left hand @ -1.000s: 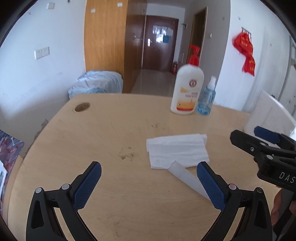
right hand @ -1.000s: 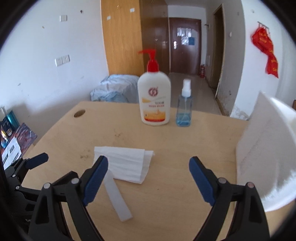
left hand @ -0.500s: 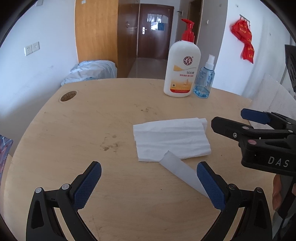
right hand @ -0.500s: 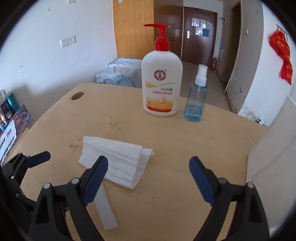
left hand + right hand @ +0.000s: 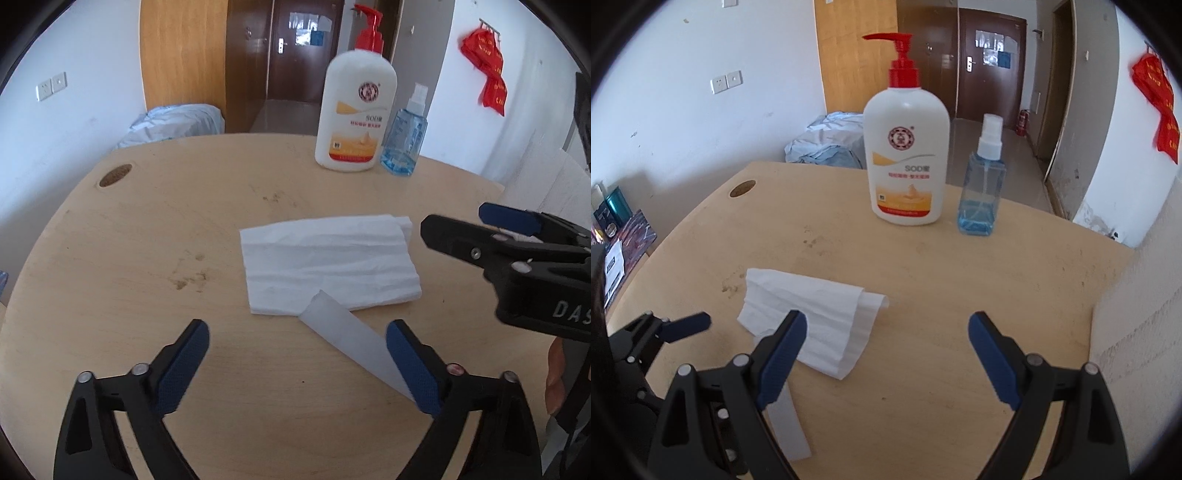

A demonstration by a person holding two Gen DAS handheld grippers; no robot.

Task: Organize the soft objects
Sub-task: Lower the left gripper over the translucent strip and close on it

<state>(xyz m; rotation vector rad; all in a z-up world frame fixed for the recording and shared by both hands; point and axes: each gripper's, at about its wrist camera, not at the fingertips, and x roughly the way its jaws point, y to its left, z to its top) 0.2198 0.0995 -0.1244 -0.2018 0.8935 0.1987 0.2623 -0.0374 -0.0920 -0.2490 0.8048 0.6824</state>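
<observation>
A folded white tissue [image 5: 328,262] lies flat on the wooden table [image 5: 147,258], with a thin pale strip [image 5: 351,347] poking out from under its near edge. My left gripper [image 5: 295,365] hovers just short of the tissue; its jaws are closing, and only the strip's end lies by the right pad. My right gripper [image 5: 886,358] stands open over the tissue's [image 5: 820,317] right end, nothing between its fingers. The strip [image 5: 786,424] runs under its left finger. Each view shows the other gripper [image 5: 454,221] [image 5: 676,321] at its side.
A white pump bottle [image 5: 908,162] with a red top and a small blue spray bottle [image 5: 980,199] stand at the table's far side. A white panel [image 5: 1137,332] borders the table on the right. A round cable hole [image 5: 115,175] sits far left.
Both grippers have come forward and down toward the tissue, which now looks larger and nearer. The left fingers stand slightly closer together than before.
</observation>
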